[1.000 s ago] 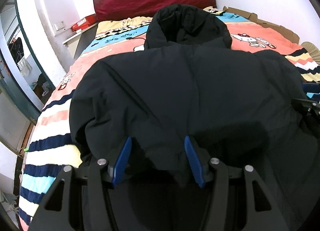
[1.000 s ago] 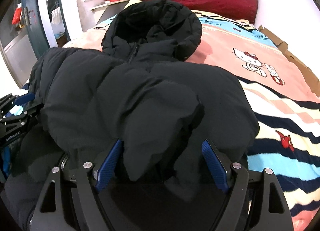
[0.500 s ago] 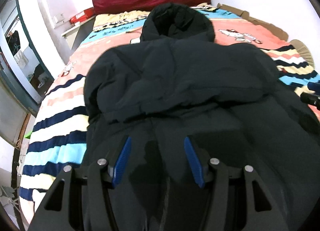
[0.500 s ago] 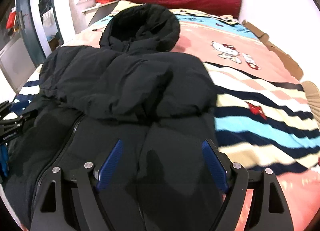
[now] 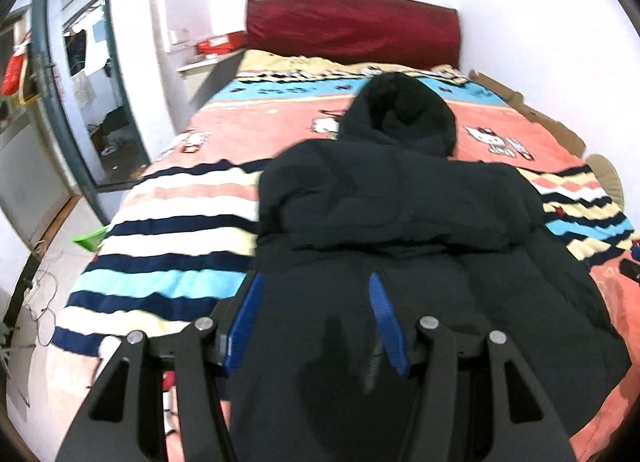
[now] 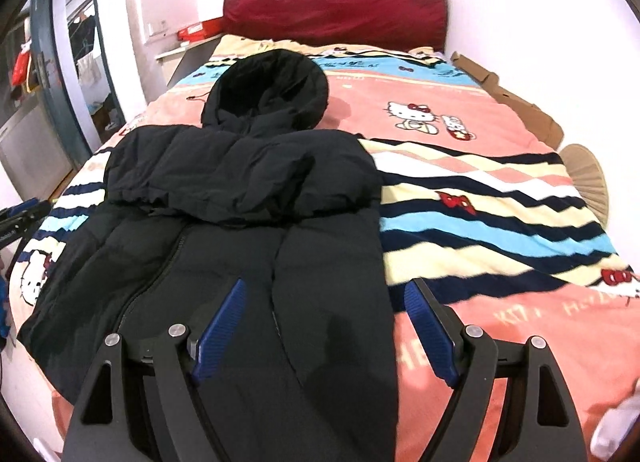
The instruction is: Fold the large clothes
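Jacket (image 5: 400, 230), black, hooded and padded, is lying on the bed (image 5: 168, 262), long axis running from hem toward the headboard, hood farthest. Left hand-held gripper (image 5: 316, 322) and right hand-held gripper (image 6: 324, 326) are hovering spread and empty over the hem, equally near.
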`<state>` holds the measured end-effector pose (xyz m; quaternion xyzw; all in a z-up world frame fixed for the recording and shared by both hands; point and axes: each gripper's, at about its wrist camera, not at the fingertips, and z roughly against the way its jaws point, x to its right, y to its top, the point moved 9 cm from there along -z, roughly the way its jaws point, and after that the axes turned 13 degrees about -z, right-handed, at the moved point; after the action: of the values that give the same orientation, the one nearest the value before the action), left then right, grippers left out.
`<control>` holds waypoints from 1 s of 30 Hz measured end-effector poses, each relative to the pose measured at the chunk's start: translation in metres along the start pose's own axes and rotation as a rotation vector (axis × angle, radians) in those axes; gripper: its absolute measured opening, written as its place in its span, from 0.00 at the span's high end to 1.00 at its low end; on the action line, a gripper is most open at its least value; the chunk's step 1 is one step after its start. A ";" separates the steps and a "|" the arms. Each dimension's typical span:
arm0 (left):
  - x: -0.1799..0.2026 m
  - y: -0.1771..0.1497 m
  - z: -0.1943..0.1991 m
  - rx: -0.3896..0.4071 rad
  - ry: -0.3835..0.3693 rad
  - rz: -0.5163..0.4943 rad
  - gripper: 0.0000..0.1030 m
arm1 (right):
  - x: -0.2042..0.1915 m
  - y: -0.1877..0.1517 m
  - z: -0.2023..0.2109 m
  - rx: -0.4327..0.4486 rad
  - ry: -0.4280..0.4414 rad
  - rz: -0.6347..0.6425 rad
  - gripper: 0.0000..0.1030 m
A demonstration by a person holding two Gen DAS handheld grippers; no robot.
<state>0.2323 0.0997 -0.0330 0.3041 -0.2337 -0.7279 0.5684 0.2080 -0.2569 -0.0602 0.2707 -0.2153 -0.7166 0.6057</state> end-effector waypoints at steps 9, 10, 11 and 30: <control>-0.076 -0.010 -0.003 -0.034 0.097 0.045 0.48 | 0.051 0.033 0.012 0.054 -0.114 -0.030 0.21; -0.083 -0.005 -0.005 -0.033 0.114 0.040 0.48 | 0.057 0.041 0.013 0.066 -0.130 -0.033 0.21; -0.090 0.002 -0.007 -0.033 0.126 0.037 0.48 | 0.063 0.051 0.014 0.078 -0.146 -0.035 0.20; -0.040 0.258 -0.243 -0.102 -0.032 -0.117 0.48 | 0.008 0.301 -0.192 0.076 -0.115 0.001 0.18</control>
<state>0.5874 0.0765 -0.0206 0.2761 -0.1874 -0.7756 0.5359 0.5573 -0.3135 -0.0155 0.2520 -0.2771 -0.7217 0.5821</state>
